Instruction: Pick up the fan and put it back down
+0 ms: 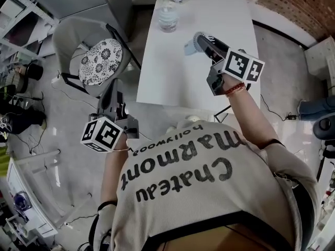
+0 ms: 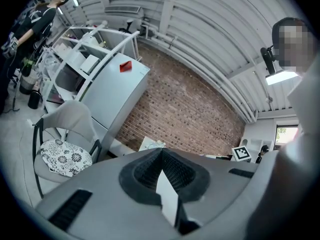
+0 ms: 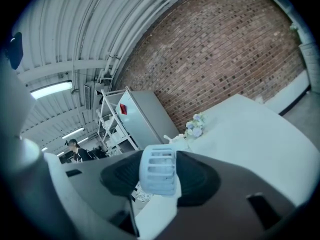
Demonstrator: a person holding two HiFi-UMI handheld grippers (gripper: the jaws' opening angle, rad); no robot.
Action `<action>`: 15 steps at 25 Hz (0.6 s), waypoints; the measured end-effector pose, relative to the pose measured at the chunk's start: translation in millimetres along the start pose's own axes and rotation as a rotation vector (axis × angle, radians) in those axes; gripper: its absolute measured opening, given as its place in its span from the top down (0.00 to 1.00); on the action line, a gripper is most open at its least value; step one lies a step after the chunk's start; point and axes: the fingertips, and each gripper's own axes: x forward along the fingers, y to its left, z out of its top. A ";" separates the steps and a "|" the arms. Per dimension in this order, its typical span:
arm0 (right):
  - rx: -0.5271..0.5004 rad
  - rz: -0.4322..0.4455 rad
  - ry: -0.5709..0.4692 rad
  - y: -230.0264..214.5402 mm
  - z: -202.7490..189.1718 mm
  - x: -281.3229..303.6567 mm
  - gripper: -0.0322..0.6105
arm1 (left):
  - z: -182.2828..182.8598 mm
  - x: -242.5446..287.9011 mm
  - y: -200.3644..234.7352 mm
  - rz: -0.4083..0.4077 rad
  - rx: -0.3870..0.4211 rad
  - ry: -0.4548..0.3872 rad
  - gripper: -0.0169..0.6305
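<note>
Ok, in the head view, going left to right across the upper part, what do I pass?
chair → glass jar → fan, gripped in the right tool → brick wall. The left tool overlaps the chair's span, so it is left out.

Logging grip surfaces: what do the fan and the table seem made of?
The fan looks like pale blue moulded plastic, matte, judging by its slotted grille. The table has a smooth white top, likely laminate or painted board; unclear which.
</note>
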 end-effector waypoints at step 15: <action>-0.188 -0.007 -0.101 10.3 117.4 62.1 0.63 | 27.8 3.0 37.3 0.076 -0.019 -0.041 0.97</action>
